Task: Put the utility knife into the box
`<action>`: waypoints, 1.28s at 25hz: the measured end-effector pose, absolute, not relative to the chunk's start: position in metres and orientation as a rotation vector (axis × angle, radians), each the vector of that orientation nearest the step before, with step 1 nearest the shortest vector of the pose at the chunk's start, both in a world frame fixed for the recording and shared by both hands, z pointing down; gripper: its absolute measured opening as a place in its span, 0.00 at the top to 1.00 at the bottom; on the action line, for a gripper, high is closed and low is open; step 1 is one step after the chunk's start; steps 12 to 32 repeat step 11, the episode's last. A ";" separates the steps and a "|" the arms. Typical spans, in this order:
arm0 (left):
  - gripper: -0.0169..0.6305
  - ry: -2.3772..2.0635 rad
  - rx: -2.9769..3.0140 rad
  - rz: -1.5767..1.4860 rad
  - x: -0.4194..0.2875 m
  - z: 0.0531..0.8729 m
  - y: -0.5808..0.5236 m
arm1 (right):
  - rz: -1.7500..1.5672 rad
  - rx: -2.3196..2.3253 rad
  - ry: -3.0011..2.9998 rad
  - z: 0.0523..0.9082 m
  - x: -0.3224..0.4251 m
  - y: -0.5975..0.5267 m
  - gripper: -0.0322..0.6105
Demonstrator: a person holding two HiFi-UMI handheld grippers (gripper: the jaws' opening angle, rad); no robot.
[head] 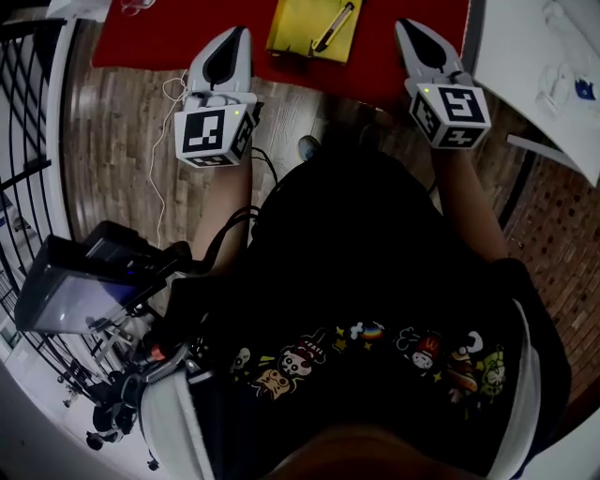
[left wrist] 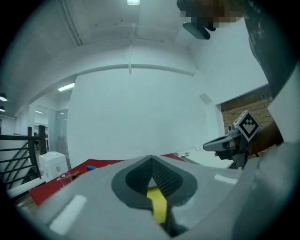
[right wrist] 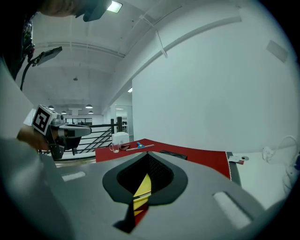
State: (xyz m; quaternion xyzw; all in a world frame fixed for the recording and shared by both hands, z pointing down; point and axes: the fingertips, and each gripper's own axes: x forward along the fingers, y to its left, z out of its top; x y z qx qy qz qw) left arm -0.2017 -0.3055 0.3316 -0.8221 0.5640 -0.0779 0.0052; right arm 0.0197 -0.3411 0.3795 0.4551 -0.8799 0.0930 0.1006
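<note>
the utility knife lies on the box, the box on the table ahead.

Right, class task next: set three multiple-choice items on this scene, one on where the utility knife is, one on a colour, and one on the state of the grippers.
1. Where is the utility knife?
A. on the wooden floor
B. on the yellow box
C. between a gripper's jaws

2. What colour is the table cover?
A. blue
B. red
C. green

3. How do both grippers' jaws stand?
A. wide apart
B. shut on the knife
C. shut, with nothing held

Answers:
1. B: the head view shows the knife lying on the box.
2. B: the cover under the box is red.
3. C: on the left gripper and the right gripper, the jaw tips meet with nothing between them.
</note>
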 end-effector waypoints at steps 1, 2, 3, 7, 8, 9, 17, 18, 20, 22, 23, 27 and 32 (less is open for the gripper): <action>0.97 1.764 -2.570 -0.241 -0.203 0.330 -0.306 | 0.275 1.348 -2.595 0.380 0.022 -0.340 0.92; 0.97 1.764 -2.573 -0.239 -0.204 0.330 -0.305 | 0.275 1.350 -2.592 0.381 0.023 -0.339 0.92; 0.97 1.764 -2.582 -0.238 -0.204 0.331 -0.304 | 0.273 1.349 -2.590 0.383 0.023 -0.337 0.92; 0.97 1.763 -2.611 -0.233 -0.204 0.337 -0.299 | 0.264 1.343 -2.592 0.388 0.017 -0.329 0.92; 0.97 1.762 -2.620 -0.233 -0.204 0.339 -0.299 | 0.264 1.343 -2.593 0.388 0.016 -0.328 0.92; 0.97 1.761 -2.630 -0.233 -0.203 0.341 -0.298 | 0.264 1.343 -2.594 0.389 0.014 -0.327 0.92; 0.97 1.756 -2.650 -0.234 -0.201 0.344 -0.296 | 0.264 1.345 -2.595 0.389 0.012 -0.325 0.92; 0.97 1.756 -2.650 -0.234 -0.201 0.344 -0.296 | 0.264 1.345 -2.595 0.389 0.012 -0.325 0.92; 0.97 1.756 -2.650 -0.234 -0.201 0.344 -0.296 | 0.264 1.345 -2.595 0.389 0.012 -0.325 0.92; 0.97 1.756 -2.650 -0.234 -0.201 0.344 -0.296 | 0.264 1.345 -2.595 0.389 0.012 -0.325 0.92; 0.97 1.756 -2.650 -0.234 -0.201 0.344 -0.296 | 0.264 1.345 -2.595 0.389 0.012 -0.325 0.92; 0.97 1.756 -2.650 -0.234 -0.201 0.344 -0.296 | 0.264 1.345 -2.595 0.389 0.012 -0.325 0.92; 0.97 1.756 -2.650 -0.234 -0.201 0.344 -0.296 | 0.264 1.345 -2.595 0.389 0.012 -0.325 0.92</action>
